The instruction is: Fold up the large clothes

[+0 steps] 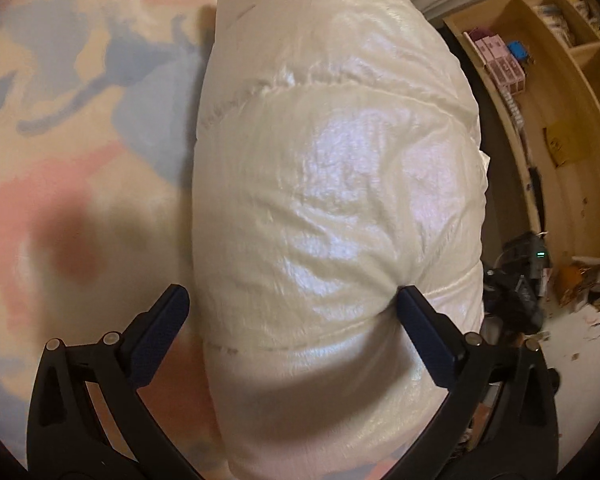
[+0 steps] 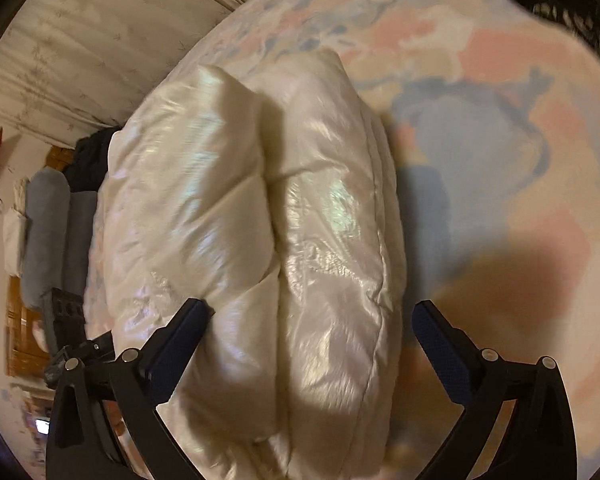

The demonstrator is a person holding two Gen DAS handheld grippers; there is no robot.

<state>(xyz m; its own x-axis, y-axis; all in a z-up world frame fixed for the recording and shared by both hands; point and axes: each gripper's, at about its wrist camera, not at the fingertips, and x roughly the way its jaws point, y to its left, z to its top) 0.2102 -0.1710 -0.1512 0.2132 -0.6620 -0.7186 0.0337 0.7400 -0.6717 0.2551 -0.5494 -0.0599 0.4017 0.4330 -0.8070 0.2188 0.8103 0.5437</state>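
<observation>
A glossy cream padded jacket [image 1: 332,184] lies on a bed [image 1: 80,120] covered in a pastel pink, blue and cream print, folded into a long puffy bundle that fills the middle of both wrist views. In the right wrist view two rolled halves meet along a deep crease down the centre of the frame. The left gripper [image 1: 292,320] hangs over the near end of the bundle at the lower middle of its frame, jaws spread wide; the fabric bulges up between them, the right fingertip at the fabric's edge, and neither pad clamps it. The right gripper [image 2: 312,328] sits likewise, jaws spread wide, straddling the bundle at the lower middle of its frame without pinching. A wooden shelf [image 1: 560,80] stands at the right edge of the left view. The lengthwise fold looks done, so the step in hand is probably settling or releasing the bundle. The next move likely calls for closing on one end and carrying it over the other, holding the slippery, springy padding firmly so it does not unroll
</observation>
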